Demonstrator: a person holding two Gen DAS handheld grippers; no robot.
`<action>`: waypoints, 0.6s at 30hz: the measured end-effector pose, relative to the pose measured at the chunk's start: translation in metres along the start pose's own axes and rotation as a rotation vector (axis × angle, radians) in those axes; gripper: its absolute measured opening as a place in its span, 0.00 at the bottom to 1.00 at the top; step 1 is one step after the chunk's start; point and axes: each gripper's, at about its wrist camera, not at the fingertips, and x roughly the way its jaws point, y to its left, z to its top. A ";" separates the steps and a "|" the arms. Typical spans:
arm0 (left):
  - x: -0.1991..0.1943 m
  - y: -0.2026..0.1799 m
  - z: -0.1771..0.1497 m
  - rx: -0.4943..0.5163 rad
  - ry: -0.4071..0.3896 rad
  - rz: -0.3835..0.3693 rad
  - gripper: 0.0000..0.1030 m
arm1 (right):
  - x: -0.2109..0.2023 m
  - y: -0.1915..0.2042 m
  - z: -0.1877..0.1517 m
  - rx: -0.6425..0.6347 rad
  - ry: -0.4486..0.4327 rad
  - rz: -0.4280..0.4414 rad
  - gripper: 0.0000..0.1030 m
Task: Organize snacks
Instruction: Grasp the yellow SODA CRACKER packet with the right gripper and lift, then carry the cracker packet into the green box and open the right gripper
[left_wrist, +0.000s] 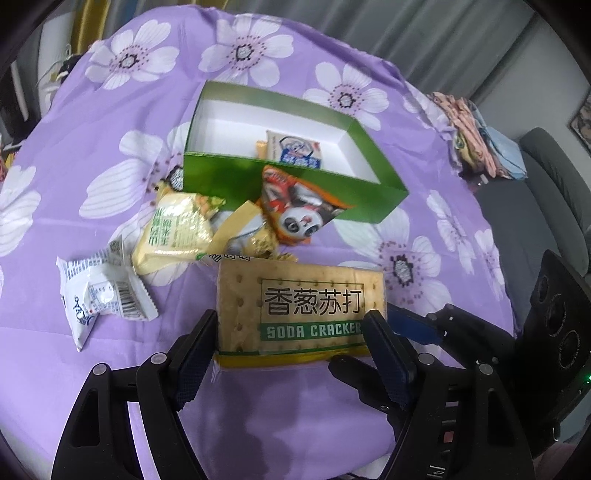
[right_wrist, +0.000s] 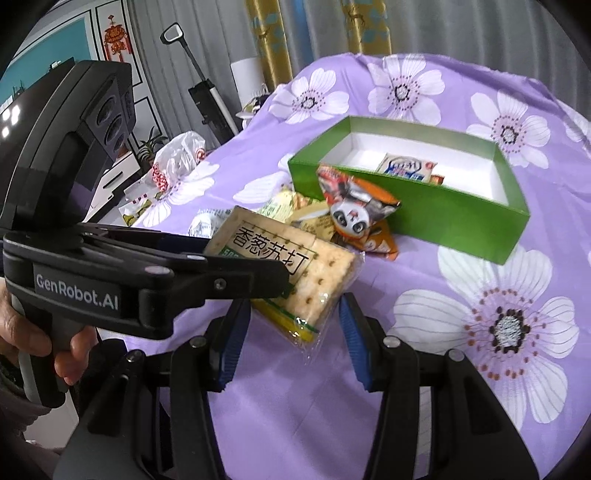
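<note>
A soda cracker packet lies between the fingers of my left gripper, which close on its two sides. It also shows in the right wrist view. My right gripper is open and empty, its fingers on either side of the packet's near corner. A green box with white inside holds a blue-and-white packet. A panda packet leans on the box front. A pale green packet and a white packet lie left of it.
A purple flowered cloth covers the table. A plastic bag sits at its far left edge in the right wrist view. Folded clothes and a grey chair are to the right in the left wrist view.
</note>
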 end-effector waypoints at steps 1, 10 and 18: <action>-0.002 -0.002 0.001 0.003 -0.005 -0.002 0.76 | -0.002 0.000 0.001 0.000 -0.007 -0.001 0.49; -0.021 -0.021 0.021 0.053 -0.076 -0.012 0.76 | -0.020 -0.007 0.014 0.010 -0.079 -0.020 0.49; -0.020 -0.025 0.038 0.070 -0.101 -0.017 0.76 | -0.022 -0.012 0.026 0.008 -0.116 -0.034 0.49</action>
